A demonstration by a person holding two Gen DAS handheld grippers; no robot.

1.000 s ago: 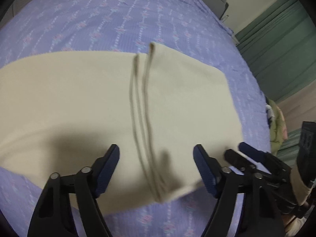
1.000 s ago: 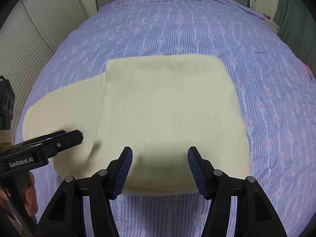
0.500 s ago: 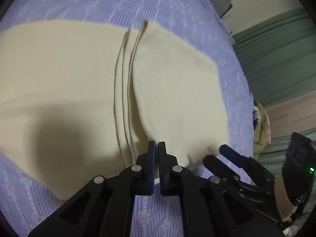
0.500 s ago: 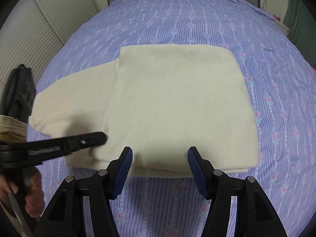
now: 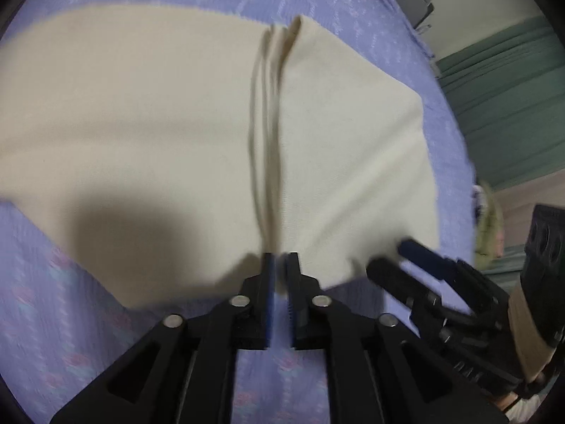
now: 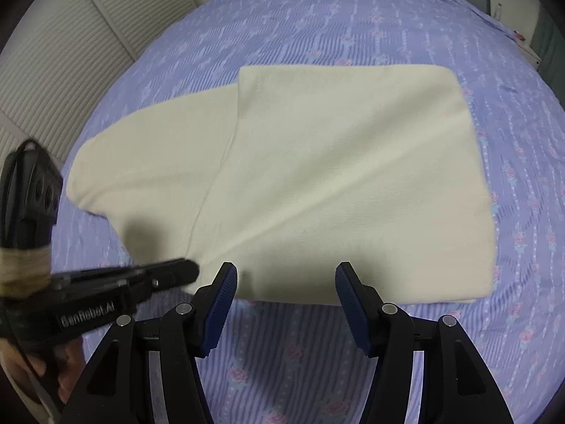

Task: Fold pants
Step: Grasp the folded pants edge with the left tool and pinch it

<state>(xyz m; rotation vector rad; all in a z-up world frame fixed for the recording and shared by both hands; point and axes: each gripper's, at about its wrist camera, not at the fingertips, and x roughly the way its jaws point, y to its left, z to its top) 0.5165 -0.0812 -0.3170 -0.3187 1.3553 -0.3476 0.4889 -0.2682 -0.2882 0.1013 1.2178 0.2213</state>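
Left gripper [image 5: 279,265] has its 2 fingers pressed nearly together on the near corner of the folded layer of the cream pants [image 5: 176,123]; a narrow slit remains between the blue pads, and blur hides how much cloth sits in it. 1 second ago these fingers stood wide apart over that same edge, and half a second ago they had closed on it, so the pinch is made and the view has since shifted a little, which suggests the lift of this layer is beginning. Right gripper [image 6: 286,284] is spread, as it was in both earlier views, hovering just short of the near hem of the pants [image 6: 335,183] and touching nothing. I judge the next fold needs this gripper to take the other near corner so both ends travel evenly.

Ahead of both grippers the pants lie flat on a lavender bedspread [image 6: 353,24] with stripes and small flowers, partly folded, 1 thick square section to the right and a single layer trailing left. Beyond the bed, white slatted doors [image 6: 88,35] stand far left of the right gripper, and green curtains [image 5: 512,106] hang off to the left gripper's right.
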